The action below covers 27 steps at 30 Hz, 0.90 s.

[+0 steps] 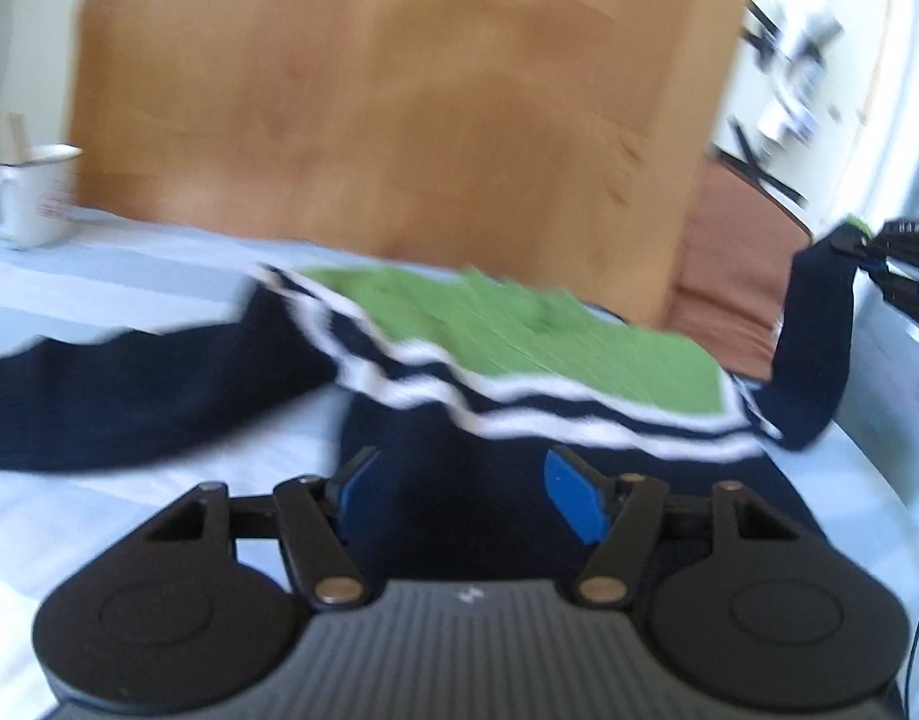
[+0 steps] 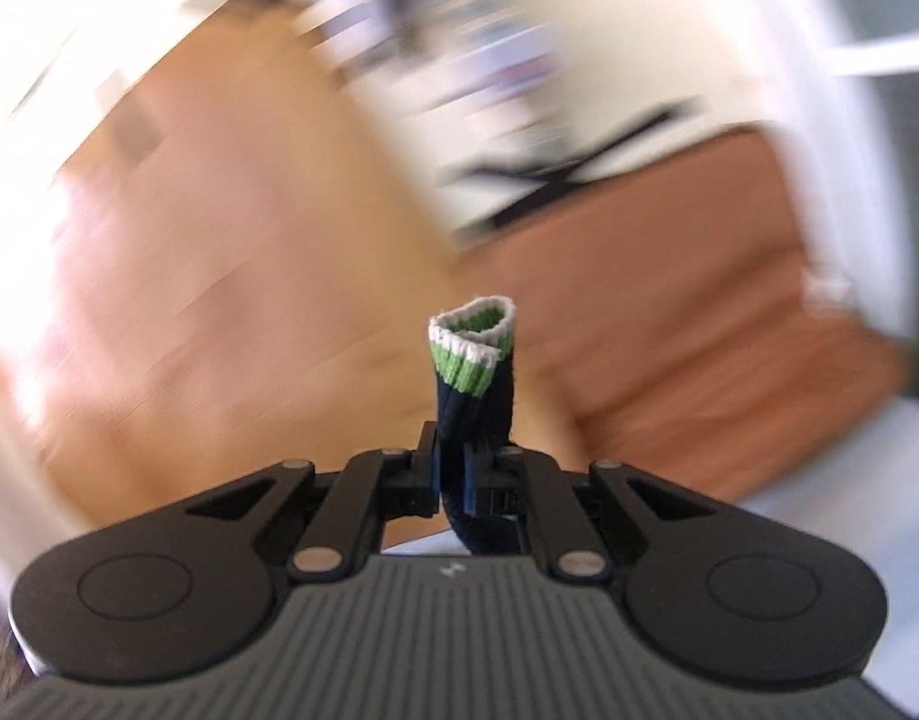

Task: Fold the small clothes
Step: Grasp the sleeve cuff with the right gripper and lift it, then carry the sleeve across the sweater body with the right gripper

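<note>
A small navy sweater with a green chest panel and white stripes lies on the pale blue sheet. My left gripper is open, its blue pads spread over the sweater's navy lower part. My right gripper is shut on the sweater's right sleeve cuff, navy with a green and white edge, which sticks up past the fingers. In the left wrist view the right gripper holds that sleeve lifted at the right edge. Both views are blurred.
A white mug stands at the back left on the sheet. A wooden headboard rises behind the sweater. A brown cushion lies to the right, and it also shows in the right wrist view.
</note>
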Motion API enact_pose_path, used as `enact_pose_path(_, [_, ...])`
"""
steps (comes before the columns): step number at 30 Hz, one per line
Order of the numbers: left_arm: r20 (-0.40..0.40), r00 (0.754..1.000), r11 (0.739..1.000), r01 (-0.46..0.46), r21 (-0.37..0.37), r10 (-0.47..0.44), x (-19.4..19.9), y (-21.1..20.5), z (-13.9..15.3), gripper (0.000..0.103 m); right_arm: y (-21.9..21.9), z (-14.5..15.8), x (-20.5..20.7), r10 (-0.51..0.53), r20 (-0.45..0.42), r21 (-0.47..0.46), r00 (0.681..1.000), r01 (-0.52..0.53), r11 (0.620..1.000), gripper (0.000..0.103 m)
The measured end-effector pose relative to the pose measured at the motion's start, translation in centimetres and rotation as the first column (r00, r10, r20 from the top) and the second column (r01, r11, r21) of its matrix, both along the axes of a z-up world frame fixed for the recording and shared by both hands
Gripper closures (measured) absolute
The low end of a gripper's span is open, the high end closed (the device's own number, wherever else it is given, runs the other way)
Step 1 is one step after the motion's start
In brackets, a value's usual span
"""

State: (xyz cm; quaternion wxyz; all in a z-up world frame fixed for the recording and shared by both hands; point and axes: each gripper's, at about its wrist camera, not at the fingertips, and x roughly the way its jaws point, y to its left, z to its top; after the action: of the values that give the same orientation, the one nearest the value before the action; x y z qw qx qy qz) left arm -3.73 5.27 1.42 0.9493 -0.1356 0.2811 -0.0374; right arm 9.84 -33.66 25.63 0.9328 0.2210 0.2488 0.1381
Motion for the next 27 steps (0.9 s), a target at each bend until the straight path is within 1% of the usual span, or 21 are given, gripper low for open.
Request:
enact_pose_path(3, [-0.023, 0.998, 0.998, -0.056, -0.019, 0.055, 0.2, 1.9, -0.9, 0.041, 7.3, -1.0, 1.9, 0.152, -0.001, -0.033, 0.988, -0.152, 0.988, 0.093])
enact_pose_path(4, [-0.037, 0.997, 0.998, -0.063, -0.026, 0.062, 0.3, 2.4, -1.4, 0.041, 9.5, -1.6, 2.4, 0.203, -0.007, -0.038, 0.979, -0.203, 0.978, 0.093])
enact_pose_path(6, [-0.065, 0.995, 0.997, -0.073, -0.030, 0.071, 0.5, 2.9, -2.5, 0.041, 13.6, -3.7, 2.9, 0.293, -0.048, -0.034, 0.955, -0.295, 0.955, 0.093])
enact_pose_path(7, [-0.083, 0.994, 0.996, -0.072, -0.048, 0.068, 0.6, 3.1, -2.8, 0.042, 15.4, -5.1, 3.1, 0.332, -0.085, -0.027, 0.940, -0.335, 0.942, 0.093])
enact_pose_path(8, [-0.066, 0.996, 0.995, -0.073, -0.071, 0.068, 0.4, 3.5, -2.7, 0.040, 16.7, -6.4, 3.4, 0.361, -0.119, -0.021, 0.925, -0.365, 0.931, 0.092])
enact_pose_path(9, [-0.054, 0.996, 0.994, -0.075, -0.081, 0.071, 0.2, 3.7, -2.7, 0.040, 18.1, -8.1, 3.4, 0.398, -0.167, -0.016, 0.902, -0.406, 0.914, 0.089])
enact_pose_path(10, [-0.061, 0.996, 0.993, -0.077, -0.087, 0.072, 0.2, 3.8, -2.8, 0.040, 19.0, -9.5, 3.2, 0.427, -0.215, -0.013, 0.879, -0.439, 0.898, 0.089])
enact_pose_path(11, [-0.069, 0.996, 0.992, -0.068, -0.103, 0.061, 0.4, 3.9, -2.9, 0.040, 19.7, -11.1, 3.3, 0.447, -0.285, -0.015, 0.848, -0.470, 0.882, 0.086])
enact_pose_path(12, [-0.066, 0.996, 0.992, -0.061, -0.114, 0.054, 0.3, 4.0, -2.9, 0.040, 19.9, -12.1, 3.1, 0.454, -0.334, -0.013, 0.826, -0.485, 0.874, 0.079])
enact_pose_path(13, [-0.060, 0.997, 0.991, -0.059, -0.123, 0.052, 0.2, 4.2, -2.9, 0.040, 19.6, -12.5, 2.9, 0.459, -0.364, -0.001, 0.811, -0.493, 0.870, 0.074])
enact_pose_path(14, [-0.054, 0.997, 0.990, -0.055, -0.132, 0.048, 0.1, 4.3, -2.9, 0.039, 18.8, -12.6, 2.8, 0.458, -0.373, 0.018, 0.807, -0.488, 0.873, 0.066])
enact_pose_path(15, [-0.050, 0.998, 0.989, -0.050, -0.142, 0.044, 0.0, 4.4, -2.9, 0.038, 17.9, -12.2, 2.5, 0.454, -0.362, 0.034, 0.814, -0.475, 0.879, 0.062])
enact_pose_path(17, [-0.047, 0.998, 0.987, -0.046, -0.155, 0.040, 0.1, 4.4, -3.0, 0.036, 15.5, -10.6, 2.1, 0.436, -0.308, 0.058, 0.845, -0.441, 0.896, 0.062])
enact_pose_path(19, [-0.047, 0.998, 0.985, -0.044, -0.170, 0.036, 0.1, 4.6, -3.0, 0.035, 12.9, -9.4, 2.3, 0.382, -0.258, 0.047, 0.887, -0.383, 0.922, 0.062])
enact_pose_path(20, [-0.046, 0.998, 0.984, -0.044, -0.174, 0.037, 0.1, 4.6, -2.9, 0.035, 11.0, -9.1, 2.1, 0.334, -0.257, 0.031, 0.907, -0.337, 0.941, 0.062])
enact_pose_path(21, [-0.045, 0.998, 0.983, -0.046, -0.177, 0.039, 0.1, 4.7, -2.9, 0.035, 9.4, -9.4, 2.1, 0.285, -0.277, 0.020, 0.918, -0.291, 0.956, 0.062])
enact_pose_path(23, [-0.041, 0.998, 0.983, -0.052, -0.178, 0.046, 0.0, 4.7, -2.8, 0.035, 5.9, -10.9, 1.9, 0.159, -0.347, -0.007, 0.924, -0.172, 0.985, 0.063])
enact_pose_path(24, [-0.038, 0.998, 0.983, -0.055, -0.178, 0.049, 0.0, 4.7, -2.8, 0.035, 3.8, -11.9, 1.8, 0.069, -0.384, -0.057, 0.921, -0.098, 0.994, 0.067])
enact_pose_path(25, [-0.036, 0.998, 0.982, -0.058, -0.177, 0.052, 0.0, 4.7, -2.7, 0.035, 2.1, -12.9, 1.8, -0.026, -0.404, -0.128, 0.914, -0.028, 0.991, 0.086])
enact_pose_path(26, [-0.036, 0.998, 0.983, -0.060, -0.176, 0.055, -0.1, 4.8, -2.7, 0.035, 0.0, -13.6, 1.4, -0.061, -0.387, -0.116, 0.920, 0.018, 0.993, 0.103])
enact_pose_path(27, [-0.035, 0.998, 0.983, -0.063, -0.175, 0.058, -0.3, 4.8, -2.6, 0.035, -2.0, -13.8, 1.0, -0.086, -0.384, -0.044, 0.919, 0.075, 0.996, 0.102])
